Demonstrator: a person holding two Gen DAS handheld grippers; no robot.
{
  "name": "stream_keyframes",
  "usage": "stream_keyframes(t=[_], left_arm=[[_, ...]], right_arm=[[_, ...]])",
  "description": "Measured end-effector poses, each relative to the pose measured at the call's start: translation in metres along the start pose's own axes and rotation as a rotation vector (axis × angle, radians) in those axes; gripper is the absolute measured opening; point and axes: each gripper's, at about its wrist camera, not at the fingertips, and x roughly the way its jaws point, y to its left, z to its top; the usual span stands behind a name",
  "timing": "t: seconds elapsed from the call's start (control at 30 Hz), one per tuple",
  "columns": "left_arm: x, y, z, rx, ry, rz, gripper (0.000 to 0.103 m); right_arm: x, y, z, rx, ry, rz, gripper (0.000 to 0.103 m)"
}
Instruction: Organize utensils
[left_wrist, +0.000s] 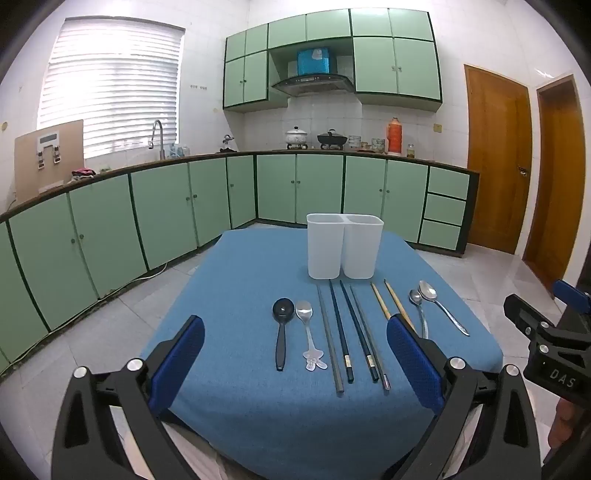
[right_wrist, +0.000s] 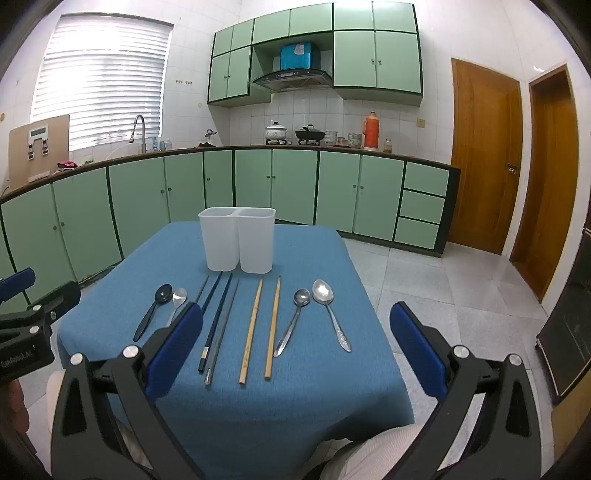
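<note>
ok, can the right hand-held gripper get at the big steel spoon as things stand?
Probably yes. The right hand-held gripper is open and empty, and the big steel spoon lies flat on the blue cloth at the row's right end, with only a smaller spoon beside it.

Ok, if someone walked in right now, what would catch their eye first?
Probably the white two-compartment plastic holder, standing empty at the far end of the blue tablecloth. In front of it lies a tidy row of utensils: spoons at both ends, dark chopsticks and a light wooden pair between. Both grippers hover open at the near edge.
</note>
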Motion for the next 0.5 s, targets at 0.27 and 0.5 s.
stream_keyframes(t=[0.27, 0.5], left_arm=[[0.0021, -0.0015, 0.0018, 0.015, 0.001, -0.001, 0.097], [-0.0004, 0.0011, 0.0015, 0.003, -0.009, 0.007, 0.097]], right_arm=[[0.0016, 0.0031, -0.0005, -0.002, 0.003, 0.001, 0.098], [-0.0006, 0.0012, 0.0013, 0.005, 0.002, 0.001, 0.098]])
